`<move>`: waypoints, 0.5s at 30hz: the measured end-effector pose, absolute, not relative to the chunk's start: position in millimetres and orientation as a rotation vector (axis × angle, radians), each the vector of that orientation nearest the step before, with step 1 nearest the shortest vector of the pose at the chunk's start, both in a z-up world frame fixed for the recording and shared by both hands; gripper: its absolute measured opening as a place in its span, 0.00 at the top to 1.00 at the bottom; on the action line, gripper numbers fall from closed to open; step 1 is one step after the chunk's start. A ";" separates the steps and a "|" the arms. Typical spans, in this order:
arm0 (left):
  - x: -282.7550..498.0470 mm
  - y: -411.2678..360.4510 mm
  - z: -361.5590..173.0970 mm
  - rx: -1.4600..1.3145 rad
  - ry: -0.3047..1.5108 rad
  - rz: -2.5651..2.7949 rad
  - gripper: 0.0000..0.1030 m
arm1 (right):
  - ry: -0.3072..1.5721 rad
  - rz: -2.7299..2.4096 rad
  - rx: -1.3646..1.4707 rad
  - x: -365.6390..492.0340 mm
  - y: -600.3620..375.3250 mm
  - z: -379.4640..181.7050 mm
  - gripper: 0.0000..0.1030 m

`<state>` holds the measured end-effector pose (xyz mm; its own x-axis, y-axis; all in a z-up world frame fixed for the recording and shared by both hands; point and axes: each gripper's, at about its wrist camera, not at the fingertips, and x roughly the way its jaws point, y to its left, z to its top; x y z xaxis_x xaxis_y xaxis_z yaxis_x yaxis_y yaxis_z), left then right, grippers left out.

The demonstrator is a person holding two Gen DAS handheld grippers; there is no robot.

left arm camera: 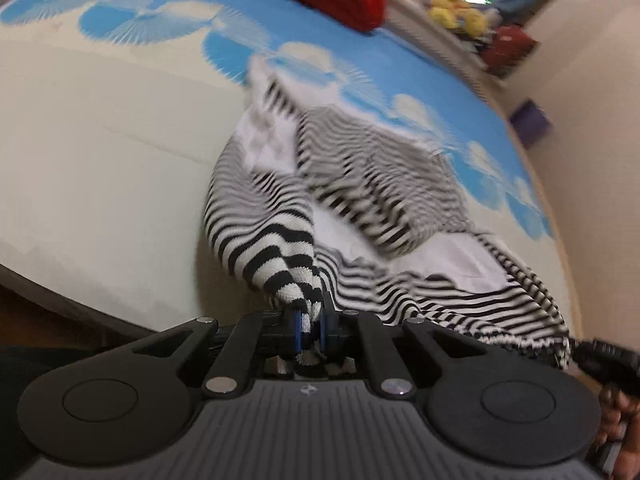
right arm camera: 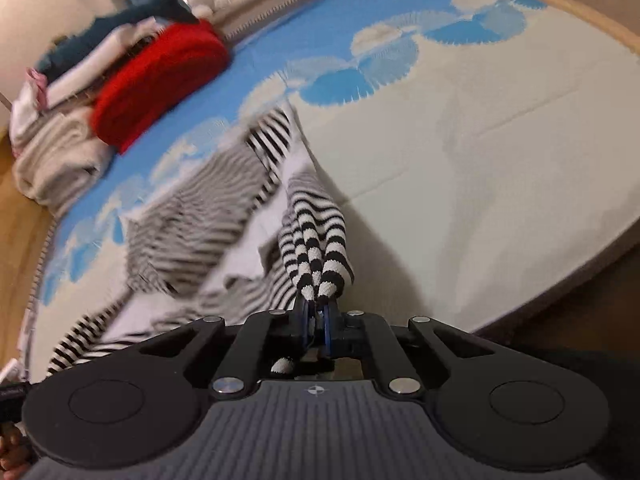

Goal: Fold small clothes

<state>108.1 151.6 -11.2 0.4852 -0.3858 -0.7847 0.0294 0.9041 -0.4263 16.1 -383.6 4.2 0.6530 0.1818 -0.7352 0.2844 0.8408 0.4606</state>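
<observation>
A black-and-white striped garment (left arm camera: 360, 184) lies bunched on a bed with a blue and cream cover (left arm camera: 100, 120). My left gripper (left arm camera: 310, 320) is shut on one striped corner, which rises off the bed into its jaws. In the right wrist view the same striped garment (right arm camera: 208, 216) stretches away to the left, and my right gripper (right arm camera: 316, 320) is shut on another bunched striped edge lifted above the cover (right arm camera: 480, 140). The cloth between the two grips hangs slack and blurred. The right gripper's body (left arm camera: 604, 360) shows at the lower right of the left wrist view.
A folded red knit (right arm camera: 160, 76) and a cream folded pile (right arm camera: 52, 164) sit at the far side of the bed, with a dark plush shark (right arm camera: 132, 16) on white cloth behind. Yellow soft toys (left arm camera: 456, 12) stand on a ledge. The bed's edge (right arm camera: 560, 280) drops to wooden floor.
</observation>
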 end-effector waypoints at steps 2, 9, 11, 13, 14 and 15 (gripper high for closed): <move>92.6 155.5 14.8 -0.384 1.013 -0.304 0.92 | 0.821 -0.035 0.595 -1.6 -386.1 36.0 0.94; 98.7 169.2 56.2 -0.442 0.960 -0.330 0.92 | 0.740 0.034 0.585 11.9 -385.6 88.8 0.94; 124.5 169.7 48.3 -0.459 0.972 -0.304 0.92 | 0.761 0.025 0.580 44.0 -385.4 79.0 0.94; 159.2 167.4 35.2 -0.483 0.984 -0.288 0.92 | 0.784 0.017 0.573 80.4 -382.0 64.0 0.94; 182.1 165.9 25.7 -0.499 0.996 -0.275 0.92 | 0.800 0.004 0.562 102.1 -380.6 54.9 0.94; 204.9 165.7 15.5 -0.523 1.012 -0.259 0.92 | 0.825 -0.012 0.574 128.8 -382.7 42.4 0.94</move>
<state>204.9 165.7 15.5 0.5136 -0.4400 -0.7366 -0.0314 0.8483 -0.5286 128.8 -382.7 42.4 0.6870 0.2077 -0.6964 0.2272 0.8489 0.4773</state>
